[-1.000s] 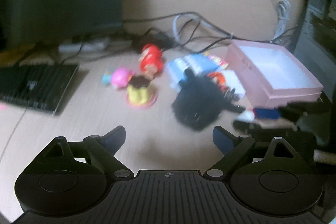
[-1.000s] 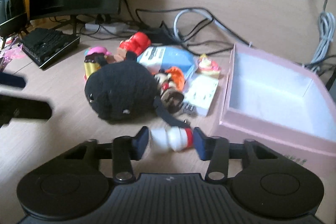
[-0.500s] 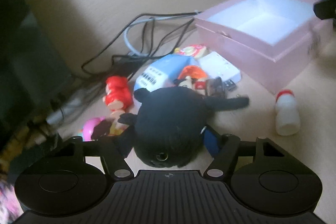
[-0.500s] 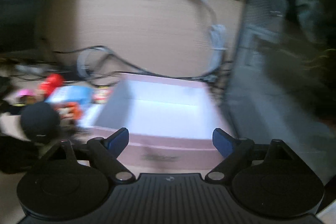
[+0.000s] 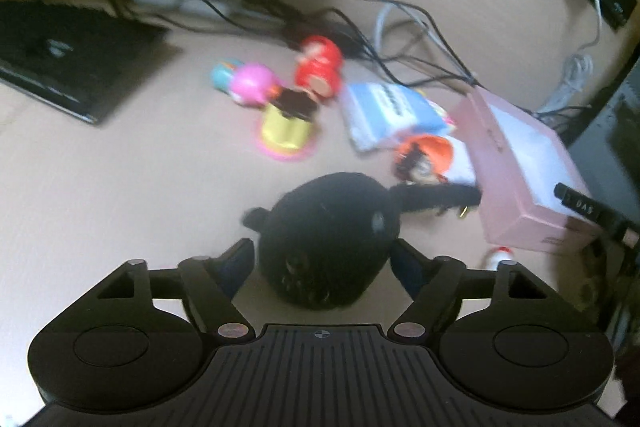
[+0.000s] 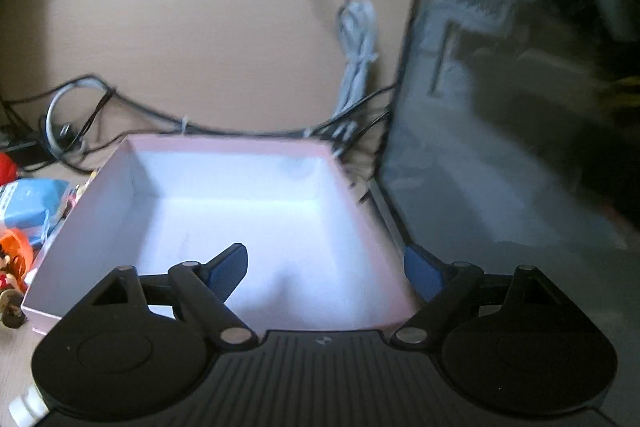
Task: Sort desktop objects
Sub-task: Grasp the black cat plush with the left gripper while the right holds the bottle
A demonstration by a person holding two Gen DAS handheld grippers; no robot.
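Note:
A black round plush [image 5: 328, 227] sits on the desk between the fingers of my left gripper [image 5: 320, 259]. Its jaws are opening, and a gap shows beside the left finger [image 5: 236, 259]. My right gripper [image 6: 326, 267] hangs over the open pink box [image 6: 228, 141] with its jaws opening and nothing between them. The box's white inside holds nothing. A small white bottle with a red cap [image 5: 498, 255] lies on the desk at the near wall of the box [image 5: 504, 195]. It also shows in the right wrist view as the bottle [image 6: 24, 403], bottom left.
Beyond the plush lie a red figure [image 5: 320, 67], a pink figure [image 5: 256, 85], a yellow figure [image 5: 288, 131], a blue packet [image 5: 384, 111] and an orange-haired figure [image 5: 424, 159]. A black keyboard [image 5: 72, 55] is far left. Cables [image 5: 400, 39] run behind. A dark mesh case [image 6: 520, 107] stands right of the box.
My right gripper let go of the white bottle and swung over the pink box, wide open. My left gripper came down around the black plush, squeezed it, then widened again.

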